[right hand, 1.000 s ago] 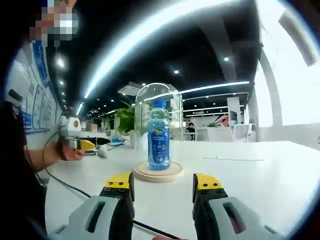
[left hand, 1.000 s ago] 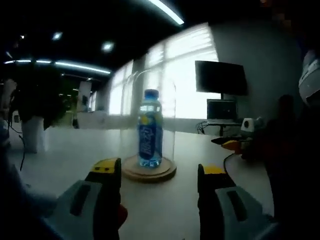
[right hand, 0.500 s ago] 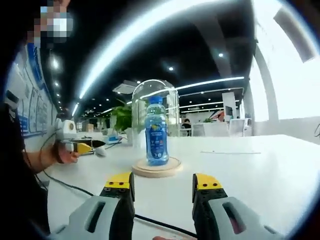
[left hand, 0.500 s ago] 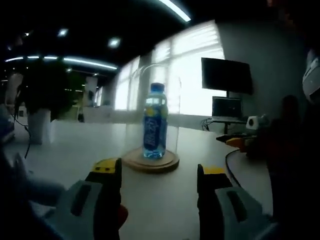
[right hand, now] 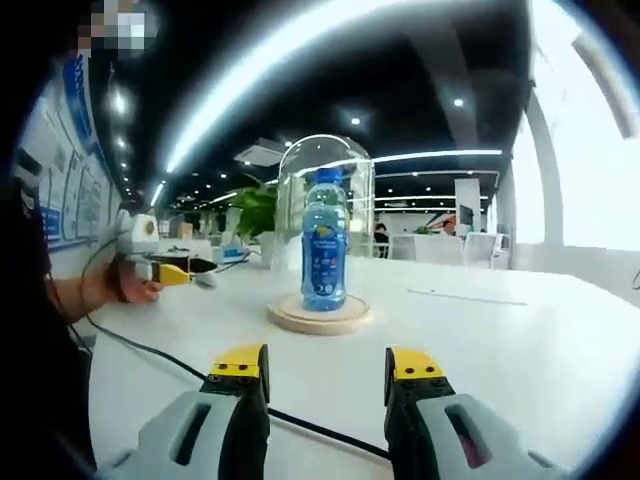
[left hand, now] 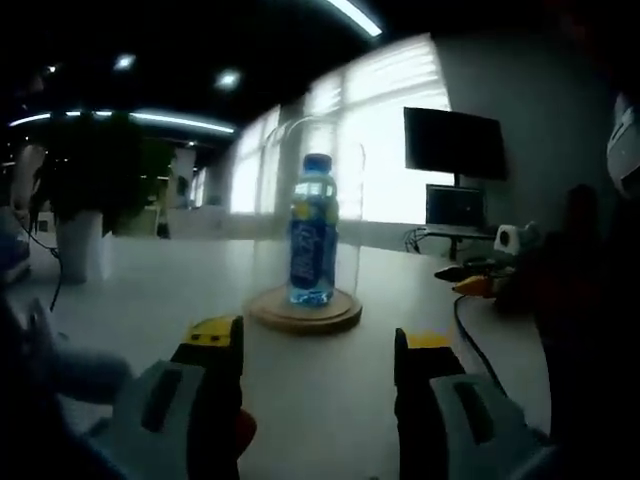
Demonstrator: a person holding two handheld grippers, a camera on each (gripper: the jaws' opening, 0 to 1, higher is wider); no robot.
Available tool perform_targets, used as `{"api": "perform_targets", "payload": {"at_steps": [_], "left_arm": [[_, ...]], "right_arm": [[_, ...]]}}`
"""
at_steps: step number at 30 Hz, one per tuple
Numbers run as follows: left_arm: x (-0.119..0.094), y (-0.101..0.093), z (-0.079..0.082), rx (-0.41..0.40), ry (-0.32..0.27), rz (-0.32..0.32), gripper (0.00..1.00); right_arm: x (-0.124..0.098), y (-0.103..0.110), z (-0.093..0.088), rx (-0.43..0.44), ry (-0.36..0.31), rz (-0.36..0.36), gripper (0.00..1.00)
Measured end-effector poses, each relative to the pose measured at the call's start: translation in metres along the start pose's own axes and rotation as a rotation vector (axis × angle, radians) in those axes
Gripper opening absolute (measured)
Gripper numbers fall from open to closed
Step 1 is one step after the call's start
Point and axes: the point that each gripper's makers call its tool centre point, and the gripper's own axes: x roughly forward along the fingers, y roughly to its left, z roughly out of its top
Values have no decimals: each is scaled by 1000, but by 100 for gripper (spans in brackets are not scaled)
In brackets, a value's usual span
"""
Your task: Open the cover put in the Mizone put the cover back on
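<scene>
White table (right hand: 520,350) | office room, ceiling strip lights | Mizone bottle (right hand: 325,254) under glass cover (right hand: 325,170) on wooden base (right hand: 318,318) | left gripper (left hand: 318,350), right gripper (right hand: 326,368): jaws spread, empty

We see a broad white worktop (right hand: 520,350) running back into a large open-plan office. Long strip lights (right hand: 300,50) and small round spotlights (right hand: 457,102) cross a dark ceiling (right hand: 400,110). Bright blinded windows (left hand: 380,150) fill one wall beside a grey wall (left hand: 520,110) with a dark wall-mounted monitor (left hand: 455,143); below it sits what may be a smaller screen (left hand: 455,207). A leafy potted plant (left hand: 85,190) stands in a pale pot.
</scene>
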Motion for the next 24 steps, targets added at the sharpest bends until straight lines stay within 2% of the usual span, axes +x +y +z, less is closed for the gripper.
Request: {"api": "perform_targets", "payload": {"at_steps": [24], "left_arm": [[2,-4,-10,22,39,-12,49]], "right_arm": [[-1,-3,0,3,-6,-12,37]]}}
